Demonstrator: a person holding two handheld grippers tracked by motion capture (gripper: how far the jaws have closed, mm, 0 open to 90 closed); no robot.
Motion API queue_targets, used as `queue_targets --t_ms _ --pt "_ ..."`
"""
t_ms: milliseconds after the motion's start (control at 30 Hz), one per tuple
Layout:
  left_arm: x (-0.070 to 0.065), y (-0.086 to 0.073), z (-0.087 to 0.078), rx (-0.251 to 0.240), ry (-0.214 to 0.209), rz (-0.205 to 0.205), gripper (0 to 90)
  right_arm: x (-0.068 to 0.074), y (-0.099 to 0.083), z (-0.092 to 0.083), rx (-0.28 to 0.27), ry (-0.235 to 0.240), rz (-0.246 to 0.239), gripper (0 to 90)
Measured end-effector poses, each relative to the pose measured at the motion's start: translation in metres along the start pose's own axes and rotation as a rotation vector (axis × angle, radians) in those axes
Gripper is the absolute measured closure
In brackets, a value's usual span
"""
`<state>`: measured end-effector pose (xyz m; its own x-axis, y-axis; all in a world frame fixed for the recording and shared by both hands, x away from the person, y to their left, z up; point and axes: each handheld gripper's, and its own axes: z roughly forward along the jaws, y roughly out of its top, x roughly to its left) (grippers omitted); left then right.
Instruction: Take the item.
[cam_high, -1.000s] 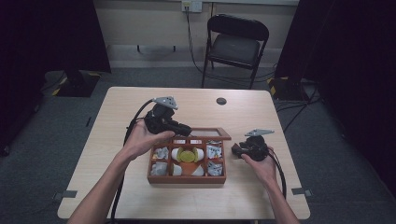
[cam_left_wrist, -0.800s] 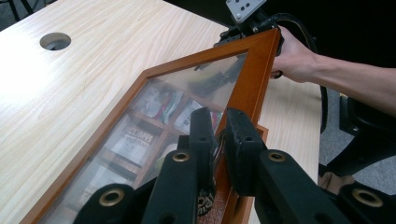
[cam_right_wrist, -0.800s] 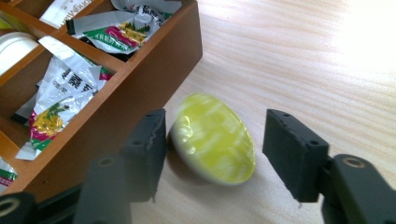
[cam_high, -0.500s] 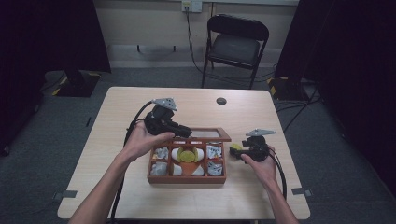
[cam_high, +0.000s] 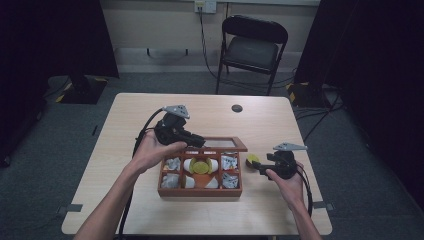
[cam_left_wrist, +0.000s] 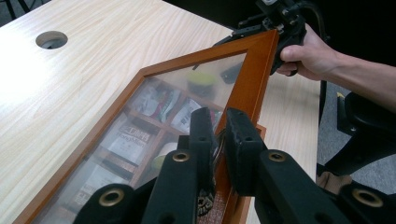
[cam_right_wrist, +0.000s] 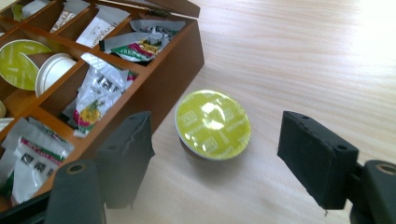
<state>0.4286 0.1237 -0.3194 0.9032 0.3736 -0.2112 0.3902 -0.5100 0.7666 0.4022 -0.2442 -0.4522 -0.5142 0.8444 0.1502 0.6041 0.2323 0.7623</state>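
Capsule (cam_right_wrist: 213, 125) sits foil-up on the table (cam_high: 150, 210), just beside the right wall of the wooden box (cam_high: 200, 191). We judge it light, rigid at the rim, with a thin foil top that dents easily and slick sides; best taken across the rim, pads on opposite flanks. Right claw (cam_right_wrist: 215, 163) stands open, astride the capsule without touching it. Its jaws have just been opening, and against the picture one second back it has drawn away from the box, leaving the capsule on the table. Left claw (cam_left_wrist: 219, 140) is clamped on the edge of the raised lid (cam_left_wrist: 252, 70), unchanged.
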Motion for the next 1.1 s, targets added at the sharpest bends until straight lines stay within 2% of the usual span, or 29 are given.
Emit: queue_targets --t_ms 167,433,533,633,700,900,1100 --pt "-0.001 0.0 0.0 0.006 -0.001 0.001 81.8 0.0 -0.01 -0.009 -0.007 -0.004 0.008 23.1" --pt "-0.002 -0.002 0.001 0.011 -0.004 0.005 81.8 -0.003 -0.037 -0.007 0.074 -0.059 -0.006 17.0" --pt "-0.003 -0.003 0.002 0.014 -0.004 0.007 81.8 -0.005 -0.041 -0.004 0.093 -0.078 -0.017 16.7" --pt "-0.004 -0.004 0.003 0.015 -0.001 0.01 81.8 -0.007 -0.044 -0.001 0.114 -0.125 -0.042 14.7" --pt "-0.006 -0.006 0.004 0.024 0.0 0.017 81.8 -0.008 -0.047 0.002 0.149 -0.183 -0.057 12.9" --pt "-0.009 -0.011 0.006 0.026 -0.002 0.024 81.8 -0.01 -0.054 0.002 0.101 -0.187 -0.057 12.9" --pt "-0.015 -0.022 0.01 0.023 -0.002 0.033 81.7 -0.01 -0.055 0.002 0.09 -0.189 -0.054 12.9"
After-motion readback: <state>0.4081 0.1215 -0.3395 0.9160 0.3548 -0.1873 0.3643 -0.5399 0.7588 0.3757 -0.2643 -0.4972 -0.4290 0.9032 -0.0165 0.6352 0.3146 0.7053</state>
